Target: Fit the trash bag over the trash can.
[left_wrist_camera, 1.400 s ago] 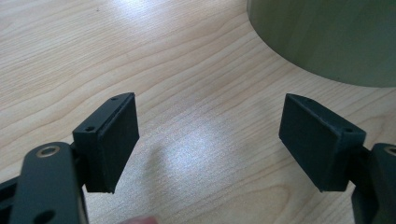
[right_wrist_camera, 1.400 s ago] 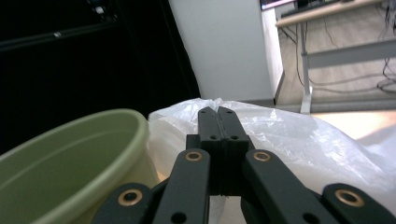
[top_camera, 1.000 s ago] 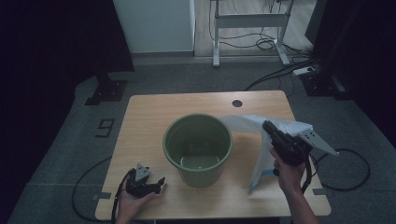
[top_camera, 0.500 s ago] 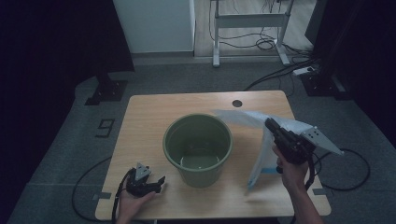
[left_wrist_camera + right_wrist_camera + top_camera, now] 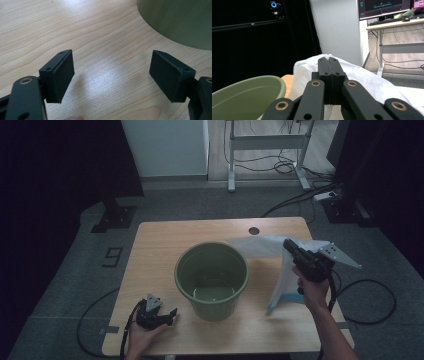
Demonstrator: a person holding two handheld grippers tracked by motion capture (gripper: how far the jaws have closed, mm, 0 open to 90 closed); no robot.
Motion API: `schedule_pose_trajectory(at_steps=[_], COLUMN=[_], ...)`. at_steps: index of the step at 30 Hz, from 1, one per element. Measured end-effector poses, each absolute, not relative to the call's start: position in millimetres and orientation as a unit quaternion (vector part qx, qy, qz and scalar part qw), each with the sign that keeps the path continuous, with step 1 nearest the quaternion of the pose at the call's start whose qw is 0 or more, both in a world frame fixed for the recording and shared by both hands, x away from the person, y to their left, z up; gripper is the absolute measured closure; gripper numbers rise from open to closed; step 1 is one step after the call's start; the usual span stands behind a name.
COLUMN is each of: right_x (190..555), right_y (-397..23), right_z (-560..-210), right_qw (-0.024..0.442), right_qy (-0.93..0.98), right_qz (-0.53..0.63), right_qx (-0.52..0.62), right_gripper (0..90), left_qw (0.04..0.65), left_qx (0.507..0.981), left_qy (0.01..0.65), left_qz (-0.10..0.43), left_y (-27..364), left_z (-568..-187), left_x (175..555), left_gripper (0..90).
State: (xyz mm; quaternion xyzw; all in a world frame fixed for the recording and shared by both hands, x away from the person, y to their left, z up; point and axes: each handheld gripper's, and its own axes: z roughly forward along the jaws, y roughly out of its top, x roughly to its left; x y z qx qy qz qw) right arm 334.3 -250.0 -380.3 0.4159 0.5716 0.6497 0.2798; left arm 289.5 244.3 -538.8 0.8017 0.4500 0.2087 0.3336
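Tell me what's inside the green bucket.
The green bucket looks empty: its bare floor shows in the high view. The near inner wall is hidden behind the rim.

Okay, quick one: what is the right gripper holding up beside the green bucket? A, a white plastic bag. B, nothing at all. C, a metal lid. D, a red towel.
A: the right gripper has its jaws shut on a white plastic bag, which hangs down to the table beside the green bucket.
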Motion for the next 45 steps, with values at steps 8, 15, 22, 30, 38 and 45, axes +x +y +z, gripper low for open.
schedule_pose_trajectory(at_steps=[8, 15, 22, 30, 38, 45], right_x=[318, 302, 293, 281, 271, 264], right_y=[-253, -251, -246, -239, -244, -229], right_z=[-360, -336, -303, -290, -271, -266], right_qw=[0.287, 0.297, 0.308, 0.314, 0.319, 0.313], right_qy=[0.57, 0.577, 0.579, 0.582, 0.572, 0.581], right_qz=[0.661, 0.666, 0.67, 0.674, 0.686, 0.691], right_qx=[0.394, 0.368, 0.347, 0.33, 0.316, 0.294], right_gripper=[89.4, 89.4, 89.4, 89.4, 89.4, 89.4], left_qw=[0.336, 0.347, 0.357, 0.372, 0.413, 0.42], left_qx=[0.799, 0.792, 0.79, 0.781, 0.758, 0.755], left_qy=[0.447, 0.45, 0.446, 0.446, 0.458, 0.454], left_qz=[0.221, 0.222, 0.224, 0.229, 0.213, 0.217], left_y=[242, 245, 246, 248, 253, 252], left_z=[-532, -528, -523, -516, -505, -499], left_x=[291, 290, 288, 285, 277, 272], left_gripper=[19.7, 19.7, 19.7, 19.6, 20.9, 21.6])
